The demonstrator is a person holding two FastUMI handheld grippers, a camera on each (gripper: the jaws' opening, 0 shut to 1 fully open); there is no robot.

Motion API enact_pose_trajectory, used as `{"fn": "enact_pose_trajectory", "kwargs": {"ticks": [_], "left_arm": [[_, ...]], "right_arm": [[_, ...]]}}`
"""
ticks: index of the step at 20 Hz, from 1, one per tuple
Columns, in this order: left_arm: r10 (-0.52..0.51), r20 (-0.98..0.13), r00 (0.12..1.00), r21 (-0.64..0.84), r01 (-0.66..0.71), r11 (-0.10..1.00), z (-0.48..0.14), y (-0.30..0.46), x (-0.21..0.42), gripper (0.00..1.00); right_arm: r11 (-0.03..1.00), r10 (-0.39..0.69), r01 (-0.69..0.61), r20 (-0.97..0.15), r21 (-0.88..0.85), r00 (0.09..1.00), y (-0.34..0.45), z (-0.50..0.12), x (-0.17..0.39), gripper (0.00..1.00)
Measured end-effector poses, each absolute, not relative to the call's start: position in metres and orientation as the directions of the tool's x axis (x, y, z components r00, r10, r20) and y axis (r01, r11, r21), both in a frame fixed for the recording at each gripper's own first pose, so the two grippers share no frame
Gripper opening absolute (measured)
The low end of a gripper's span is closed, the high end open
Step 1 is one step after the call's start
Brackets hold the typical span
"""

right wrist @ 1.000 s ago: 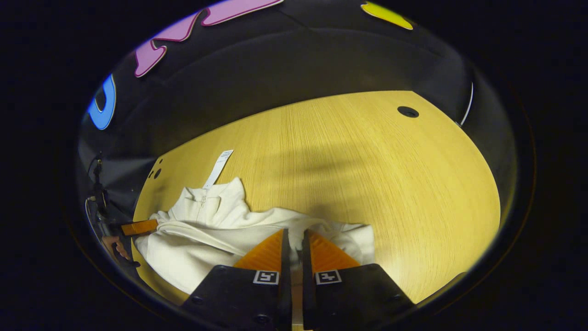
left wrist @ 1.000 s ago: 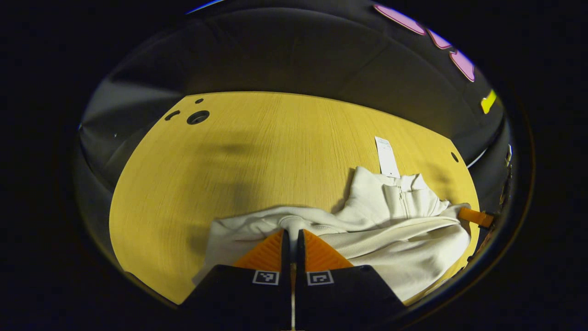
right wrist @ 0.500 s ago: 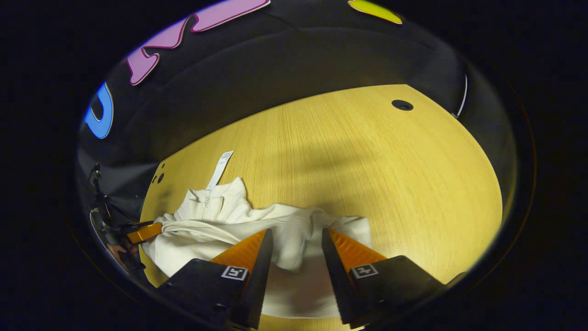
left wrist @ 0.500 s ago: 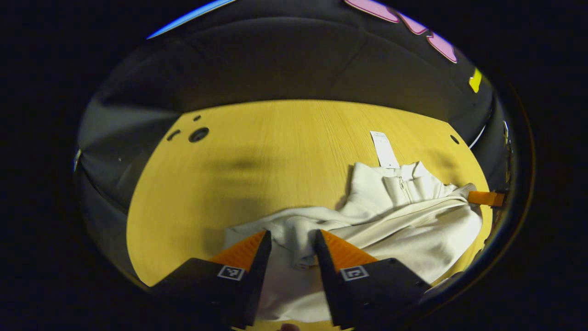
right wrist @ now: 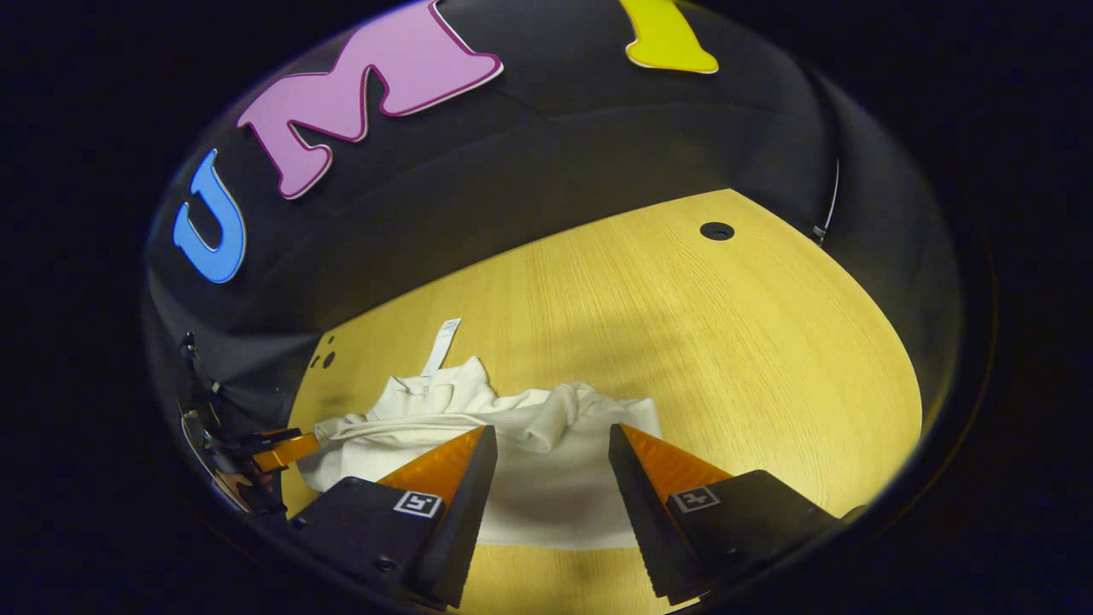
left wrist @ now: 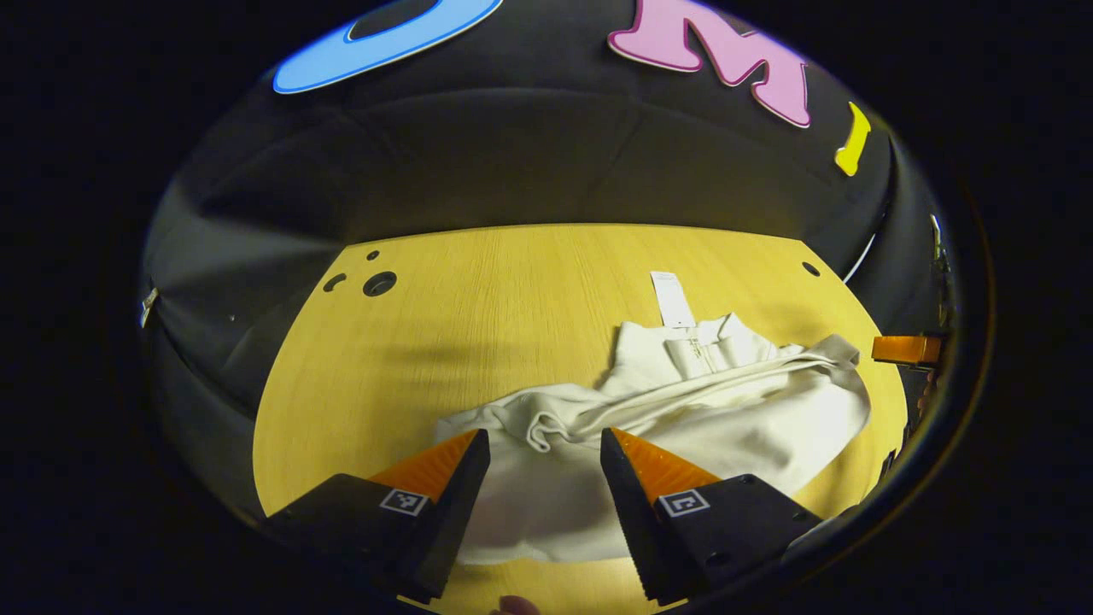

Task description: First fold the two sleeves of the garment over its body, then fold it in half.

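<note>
A cream zip-neck garment (left wrist: 700,418) lies bunched on the wooden table (left wrist: 478,316), its collar pointing to the far side with a white paper tag (left wrist: 672,299) beyond it. A rumpled fold edge (left wrist: 555,418) runs across it. My left gripper (left wrist: 542,437) hovers open over the garment's left end, holding nothing. In the right gripper view the same garment (right wrist: 546,487) lies below my right gripper (right wrist: 552,431), which is open and empty above a lumpy roll of cloth (right wrist: 555,418). The right gripper's finger (left wrist: 905,348) shows at the garment's far right, and the left gripper's finger (right wrist: 286,451) at its left.
The table (right wrist: 726,342) has a round cable hole (right wrist: 716,231) at the far right corner and several small holes (left wrist: 378,283) at the far left. The black booth wall stands behind the table. A hand (right wrist: 239,487) holds the left gripper.
Both grippers went from shut on the garment's cloth to open, letting it drop onto the body. Both have drawn back and tilted up, so more wall shows.
</note>
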State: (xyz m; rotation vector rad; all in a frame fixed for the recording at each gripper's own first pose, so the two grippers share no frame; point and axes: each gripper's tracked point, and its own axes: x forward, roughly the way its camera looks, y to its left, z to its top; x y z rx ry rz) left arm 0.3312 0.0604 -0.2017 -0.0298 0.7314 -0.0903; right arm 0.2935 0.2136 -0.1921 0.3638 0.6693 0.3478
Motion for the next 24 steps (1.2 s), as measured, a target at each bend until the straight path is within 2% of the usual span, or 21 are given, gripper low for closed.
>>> {"fn": "enact_pose_trajectory", "kwargs": {"ticks": [8,18,24], "left_arm": [[-0.178,-0.567,0.804,-0.220,0.061,0.974,-0.144,0.026,0.252,0.83],[-0.152,-0.550,0.821,-0.215,0.037,0.976,-0.129,0.002,0.165,0.86],[-0.165,-0.558,0.813,-0.218,0.048,0.975,-0.136,-0.012,0.137,0.86]], "right_arm": [[0.838,0.528,-0.362,-0.438,0.409,0.728,0.230,-0.147,0.217,0.81],[0.753,0.657,-0.545,-0.368,0.370,0.658,0.262,-0.123,0.150,0.81],[0.801,0.598,-0.524,-0.442,0.291,0.669,0.252,-0.149,0.149,0.81]]}}
